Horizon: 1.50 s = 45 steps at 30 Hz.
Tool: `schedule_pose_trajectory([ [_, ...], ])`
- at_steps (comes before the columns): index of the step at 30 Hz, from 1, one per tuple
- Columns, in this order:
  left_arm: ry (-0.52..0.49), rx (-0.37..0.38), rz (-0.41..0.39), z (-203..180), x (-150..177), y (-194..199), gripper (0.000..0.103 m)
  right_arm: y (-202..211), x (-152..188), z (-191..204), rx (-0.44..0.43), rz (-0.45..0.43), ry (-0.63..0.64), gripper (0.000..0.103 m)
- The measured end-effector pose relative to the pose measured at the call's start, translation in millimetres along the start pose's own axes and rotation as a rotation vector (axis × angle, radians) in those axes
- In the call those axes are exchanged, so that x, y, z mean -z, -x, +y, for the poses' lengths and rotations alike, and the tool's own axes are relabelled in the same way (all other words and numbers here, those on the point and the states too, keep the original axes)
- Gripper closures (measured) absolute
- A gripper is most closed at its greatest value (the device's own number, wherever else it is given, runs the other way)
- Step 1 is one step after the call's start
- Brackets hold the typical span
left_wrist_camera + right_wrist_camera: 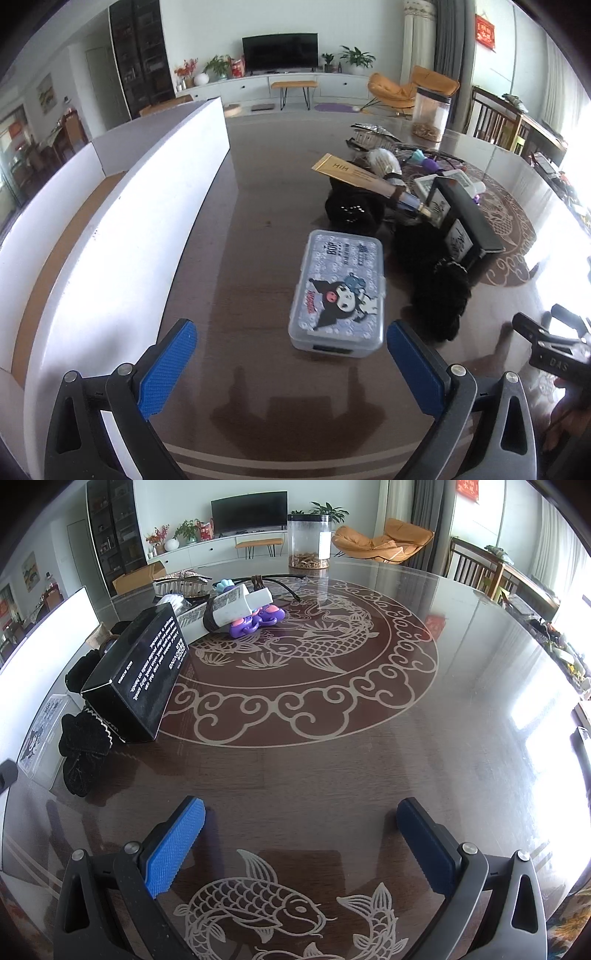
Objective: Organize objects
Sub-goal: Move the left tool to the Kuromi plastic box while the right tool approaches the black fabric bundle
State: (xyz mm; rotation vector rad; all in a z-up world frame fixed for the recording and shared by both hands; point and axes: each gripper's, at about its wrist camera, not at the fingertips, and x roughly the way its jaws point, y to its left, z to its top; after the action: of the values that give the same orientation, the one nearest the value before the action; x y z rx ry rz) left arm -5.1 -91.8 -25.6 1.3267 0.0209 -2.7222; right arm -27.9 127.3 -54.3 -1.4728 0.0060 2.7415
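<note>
- Left tongs: spread wide, holding nothing; each of the two fingers carries a ribbed blue pad on a black frame.
- Just ahead of them, slightly right, lies one clear plastic case, rounded rectangle, with a cartoon print on its lid, flat on the glossy dark wood desk.
- To their left stands a smooth white open box with a brown cardboard floor.
- Further ahead and right is a heap: a gold-and-beige tube, a black printed carton and fuzzy black fabric pieces.
- Right tongs: also wide and bare, over pale fish patterns inlaid in the desk.
- Ahead and left of them: the same black carton, one white tube, a purple plastic toy; far ahead, one clear cylindrical jar.
</note>
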Motion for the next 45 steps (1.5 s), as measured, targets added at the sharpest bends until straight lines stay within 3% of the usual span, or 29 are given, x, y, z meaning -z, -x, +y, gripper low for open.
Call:
schedule_pose_trajectory([
  [3,-0.05,0.031,0.038,-9,-8,-13,0.0,0,1,0,0.0,0.0,0.001,0.0],
  [7,-0.124,0.008,0.102,-26,-10,-39,0.0,0,1,0,0.0,0.0,0.001,0.0],
  [11,-0.096,0.023,0.165,-29,-10,-60,0.0,0,1,0,0.0,0.0,0.001,0.0],
  [14,-0.034,0.06,0.169,-25,-12,-66,0.0,0,1,0,0.0,0.0,0.0,0.0],
  [21,-0.047,0.069,0.145,-27,-15,-68,0.0,0,1,0,0.0,-0.001,0.001,0.0],
  [26,-0.054,0.075,0.074,-27,-9,-69,0.0,0,1,0,0.0,0.0,0.001,0.0],
  [45,-0.066,0.089,0.129,-26,-17,-74,0.0,0,0,0,-0.001,0.0,0.001,0.0],
])
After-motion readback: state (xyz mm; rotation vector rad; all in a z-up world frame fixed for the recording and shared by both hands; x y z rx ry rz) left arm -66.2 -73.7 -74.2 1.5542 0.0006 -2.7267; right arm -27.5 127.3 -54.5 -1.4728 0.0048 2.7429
